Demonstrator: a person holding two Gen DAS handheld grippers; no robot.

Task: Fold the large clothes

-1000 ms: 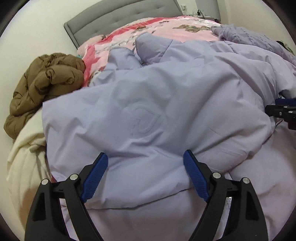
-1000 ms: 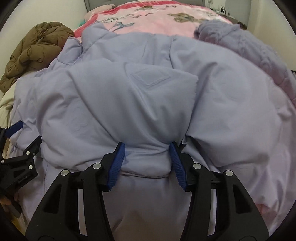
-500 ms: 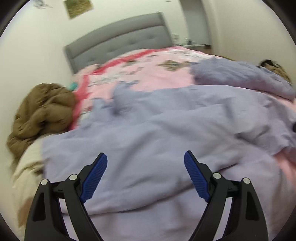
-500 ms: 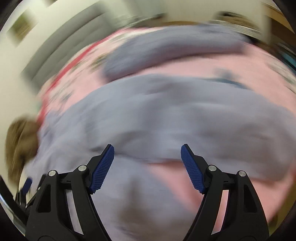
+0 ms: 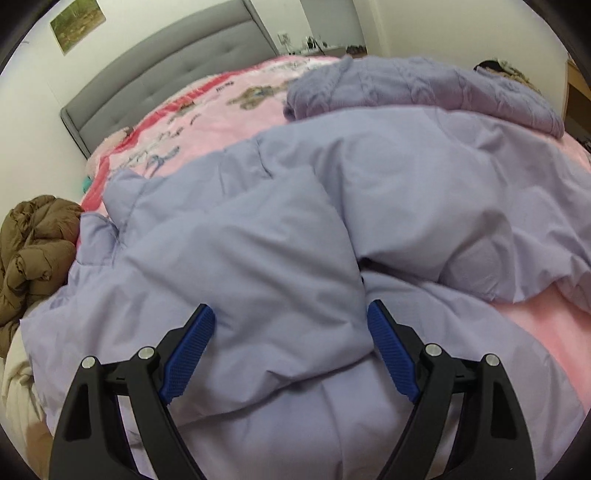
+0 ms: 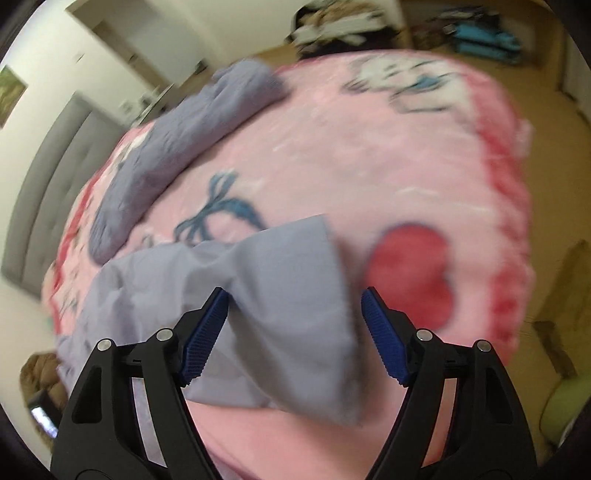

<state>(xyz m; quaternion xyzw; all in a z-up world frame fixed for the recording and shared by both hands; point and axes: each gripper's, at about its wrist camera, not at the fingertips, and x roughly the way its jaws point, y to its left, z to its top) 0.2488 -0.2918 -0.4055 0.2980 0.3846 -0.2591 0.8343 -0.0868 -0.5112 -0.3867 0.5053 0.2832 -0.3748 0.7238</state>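
A large lilac puffer jacket (image 5: 295, 221) lies crumpled across the pink bed, one part folded over another. My left gripper (image 5: 290, 308) hovers open above a thick fold near the jacket's near edge, and its blue pads (image 5: 192, 350) do not press the cloth. In the right wrist view, which is blurred, a loose end of the jacket (image 6: 258, 266) sticks out over the blanket. My right gripper (image 6: 295, 291) stands open above that end, which lies between the wide jaws without being pinched.
A purple knitted garment (image 5: 424, 85) lies on the pink printed blanket (image 5: 221, 103) behind the jacket. A brown padded coat (image 5: 33, 243) is bunched at the bed's left edge. A grey headboard (image 5: 166, 74) stands at the back. Past the blanket's edge (image 6: 509, 221) is floor with clutter (image 6: 480, 33).
My right gripper let go of the jacket's hem, opened wide, rolled and swung right to the loose end. My left gripper slid right along the jacket, still open.
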